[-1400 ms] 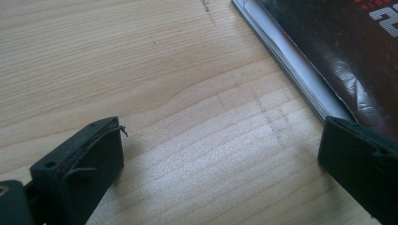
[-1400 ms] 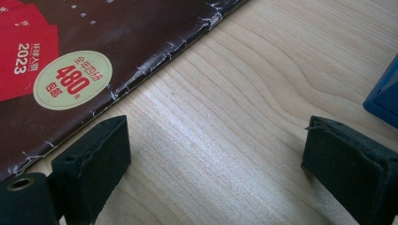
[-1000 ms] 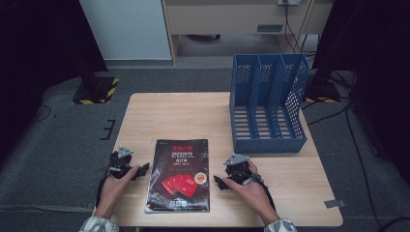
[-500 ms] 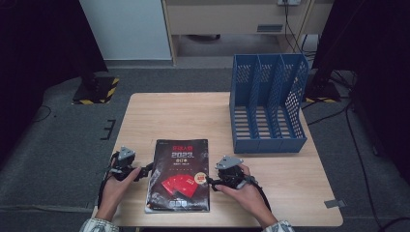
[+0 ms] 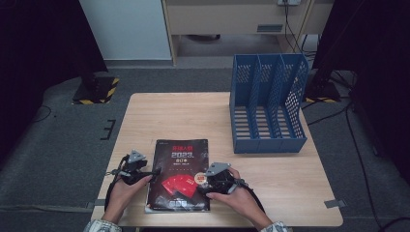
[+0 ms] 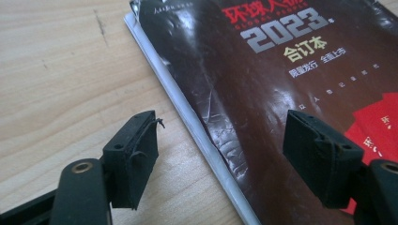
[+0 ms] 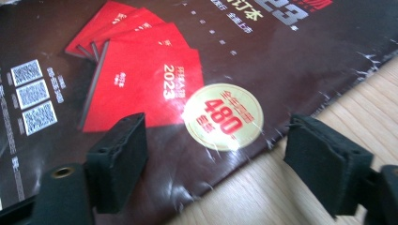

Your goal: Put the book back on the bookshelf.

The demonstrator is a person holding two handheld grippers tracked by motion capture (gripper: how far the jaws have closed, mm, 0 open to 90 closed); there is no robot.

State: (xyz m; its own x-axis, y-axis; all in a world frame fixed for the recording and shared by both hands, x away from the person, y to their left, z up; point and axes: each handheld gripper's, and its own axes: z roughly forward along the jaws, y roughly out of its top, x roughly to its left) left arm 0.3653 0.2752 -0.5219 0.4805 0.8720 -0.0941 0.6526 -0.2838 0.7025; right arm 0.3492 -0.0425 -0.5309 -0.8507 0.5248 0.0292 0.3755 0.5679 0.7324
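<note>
Down on the near half of the wooden table, the high view shows a dark magazine lying flat, its cover up, with red booklets and a round gold sticker printed on it. The left gripper sits at the magazine's left edge, held in the person's left hand, and the right gripper sits at the right edge near the gold sticker, held in the right hand. A blue file rack with three slots stands upright on the far right part of the table, well apart from the magazine. Next, the left gripper view looks along the left gripper: its jaws stand spread, one over bare wood and the other over the dark cover, with the magazine's white page edge running between them. The pads press on nothing, though the jaws have just been closing with that edge between them. Last, the right gripper view shows the right gripper also spread, one jaw above the red booklets printed on the magazine and the other above the table. The gold sticker and the cover's creased edge lie between the jaws, which have just been opening; they grip nothing.
</note>
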